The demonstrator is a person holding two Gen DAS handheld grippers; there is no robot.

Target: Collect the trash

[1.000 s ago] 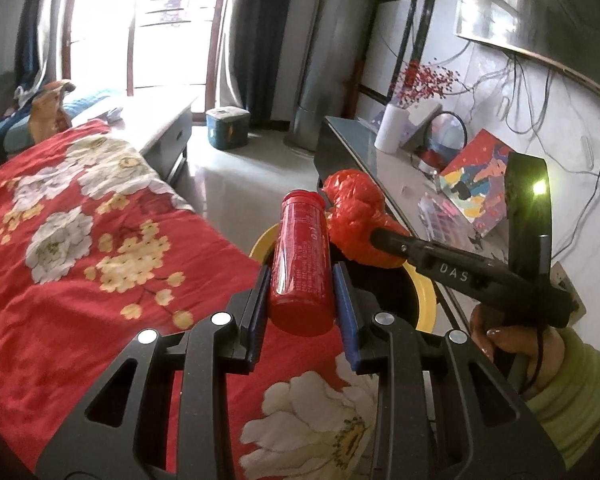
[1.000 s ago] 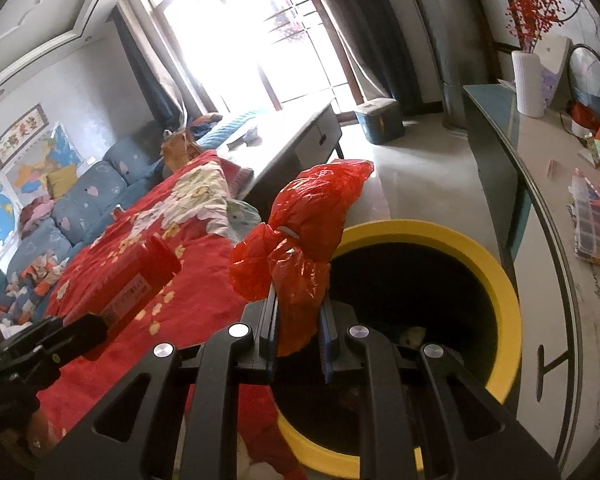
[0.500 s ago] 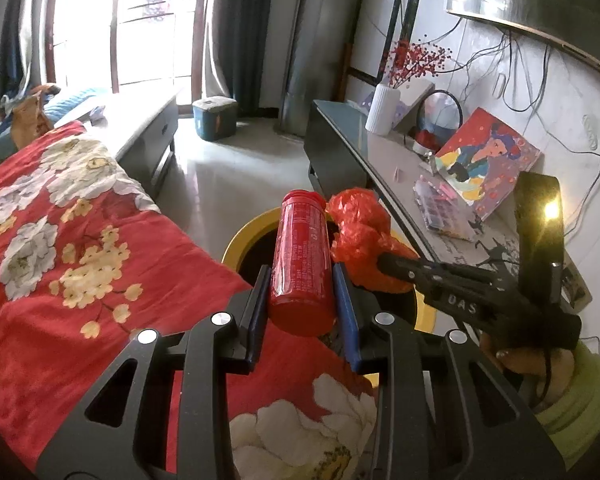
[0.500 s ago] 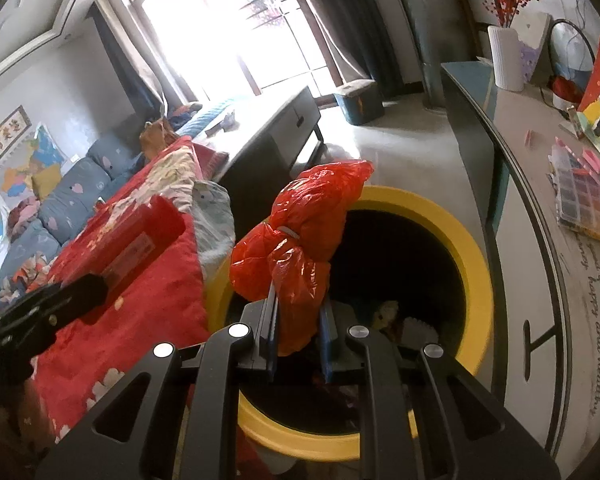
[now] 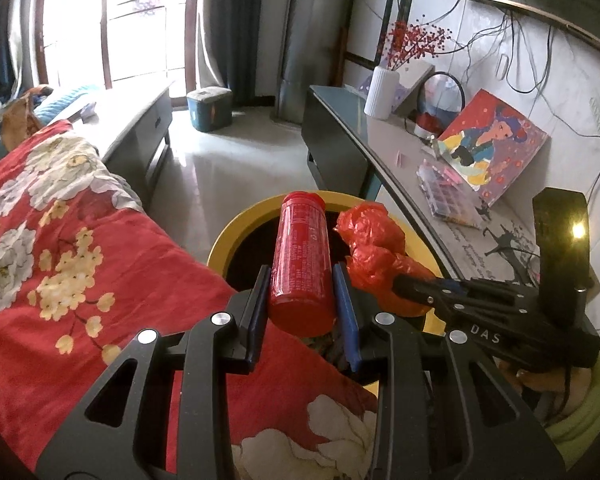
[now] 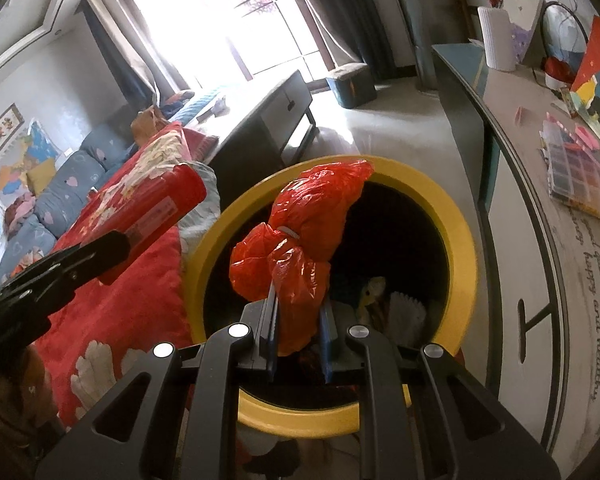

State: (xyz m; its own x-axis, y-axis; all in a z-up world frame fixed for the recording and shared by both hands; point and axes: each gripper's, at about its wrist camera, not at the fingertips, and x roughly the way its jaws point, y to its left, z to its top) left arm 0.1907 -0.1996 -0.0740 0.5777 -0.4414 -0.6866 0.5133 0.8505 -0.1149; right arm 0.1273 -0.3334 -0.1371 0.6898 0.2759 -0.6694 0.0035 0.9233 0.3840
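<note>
1. Left wrist view, nearest part: the left gripper [image 5: 302, 300] holds a red bottle [image 5: 302, 264] between its blue pads. The jaws are closed on its lower half, and the bottle points forward and a little up.
2. Under this gripper lies a red blanket [image 5: 100, 264] with flowers. The bottle's top hangs over the near edge of the yellow bin [image 5: 236, 232], but its base seems to be over the blanket.
3. Just to the right, the right gripper [image 5: 396, 280] comes in from the side. A hand [image 5: 540, 384] in a green sleeve carries it.
4. Right wrist view: the right gripper [image 6: 298, 340] has narrow jaws, pressed on a crumpled red bag [image 6: 300, 248]. The bag stands up from the pads, right over the opening of the bin [image 6: 460, 248].
5. Deeper in the bin some trash [image 6: 404, 312] is already lying; what it is exactly I cannot tell.
6. Further away there are the floor, a grey sideboard [image 5: 340, 128] with a white vase [image 5: 381, 92], and a bright window.
7. My judgement of the step: both pieces are carried to the bin, and the drop is not yet done.
8. Next, the right jaws only need to open, because the bag is already above the hole. The left gripper probably should go a bit more forward first, so the bottle does not fall on the blanket or hit the rim.
</note>
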